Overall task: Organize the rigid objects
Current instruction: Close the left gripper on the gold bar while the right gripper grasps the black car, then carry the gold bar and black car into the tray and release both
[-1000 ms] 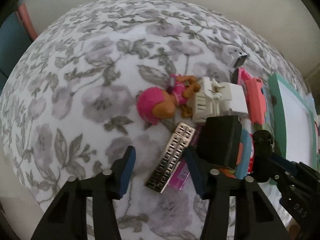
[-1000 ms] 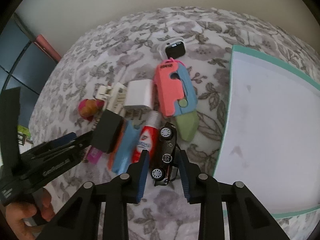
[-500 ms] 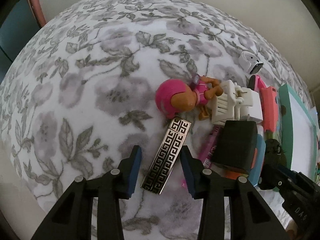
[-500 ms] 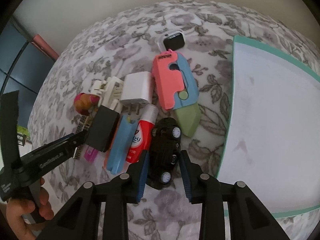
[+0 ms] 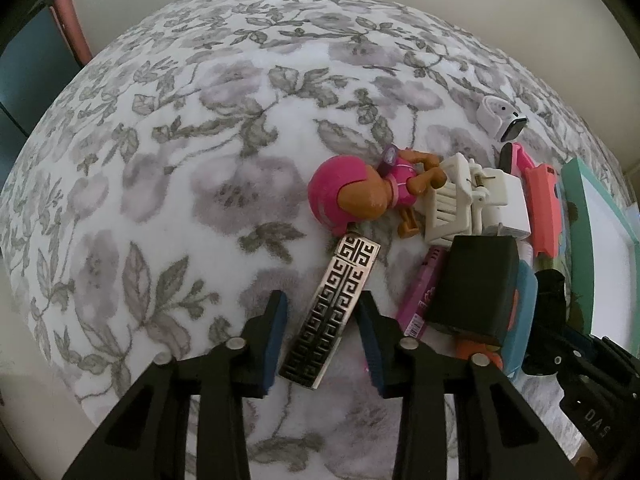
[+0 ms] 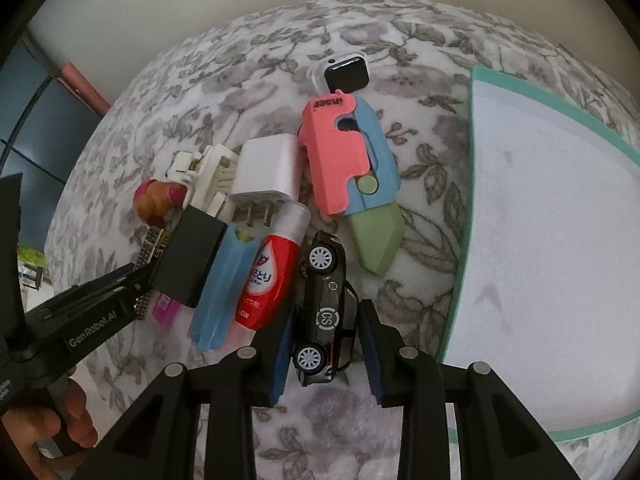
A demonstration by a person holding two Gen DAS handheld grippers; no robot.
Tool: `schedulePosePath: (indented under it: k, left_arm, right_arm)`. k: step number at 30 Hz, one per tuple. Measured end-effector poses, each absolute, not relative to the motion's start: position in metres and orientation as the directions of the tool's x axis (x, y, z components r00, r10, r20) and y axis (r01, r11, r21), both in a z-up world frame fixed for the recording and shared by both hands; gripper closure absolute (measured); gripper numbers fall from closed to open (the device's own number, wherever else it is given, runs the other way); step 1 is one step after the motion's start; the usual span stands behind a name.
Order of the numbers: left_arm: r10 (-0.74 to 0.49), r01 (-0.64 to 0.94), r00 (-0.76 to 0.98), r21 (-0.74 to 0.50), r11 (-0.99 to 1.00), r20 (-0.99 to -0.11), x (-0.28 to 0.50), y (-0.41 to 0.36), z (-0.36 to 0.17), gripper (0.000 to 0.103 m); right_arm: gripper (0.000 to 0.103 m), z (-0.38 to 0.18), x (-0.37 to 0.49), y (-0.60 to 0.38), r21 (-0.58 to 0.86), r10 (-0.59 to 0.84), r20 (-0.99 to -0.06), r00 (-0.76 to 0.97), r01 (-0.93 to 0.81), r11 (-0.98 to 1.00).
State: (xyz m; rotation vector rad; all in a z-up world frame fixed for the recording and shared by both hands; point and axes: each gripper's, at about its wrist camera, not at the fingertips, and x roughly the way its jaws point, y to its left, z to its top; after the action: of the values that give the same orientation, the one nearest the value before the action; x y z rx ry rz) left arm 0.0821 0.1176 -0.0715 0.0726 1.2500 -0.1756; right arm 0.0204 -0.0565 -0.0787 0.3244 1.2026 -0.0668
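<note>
A silver bar with a black key pattern (image 5: 332, 312) lies on the floral cloth (image 5: 180, 184). My left gripper (image 5: 322, 340) straddles the bar's near half. Its jaws are closing, and a thin gap shows at each pad. A black toy car (image 6: 326, 304) lies on its side, wheels to the left, between the fingers of my right gripper (image 6: 326, 344). That gripper's jaws are closing, with both pads against the car. Just past the bar lies a toy figure in a pink helmet (image 5: 352, 200).
A pile sits between the grippers: white clip (image 5: 452, 208), white charger (image 6: 266, 172), black box (image 6: 188, 256), blue piece (image 6: 224, 284), red tube (image 6: 268, 276), magenta pack (image 5: 420, 296). Further back are a pink-blue-green toy knife (image 6: 348, 168) and a smartwatch (image 6: 346, 72). A teal-rimmed white tray (image 6: 474, 152) fills the right.
My left gripper has shifted over the patterned bar and narrowed around it. The toy car has rolled over and back between the right fingers, ending deeper between them.
</note>
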Motion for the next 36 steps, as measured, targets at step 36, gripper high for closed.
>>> schedulePosePath:
  k: [36]
  left_arm:
    - [-0.199, 0.428, 0.301, -0.055, 0.902, -0.933, 0.051, -0.070, 0.020, 0.081]
  right_arm:
    - [0.074, -0.006, -0.032, -0.177, 0.180, -0.057, -0.877, 0.478, 0.436, 0.882]
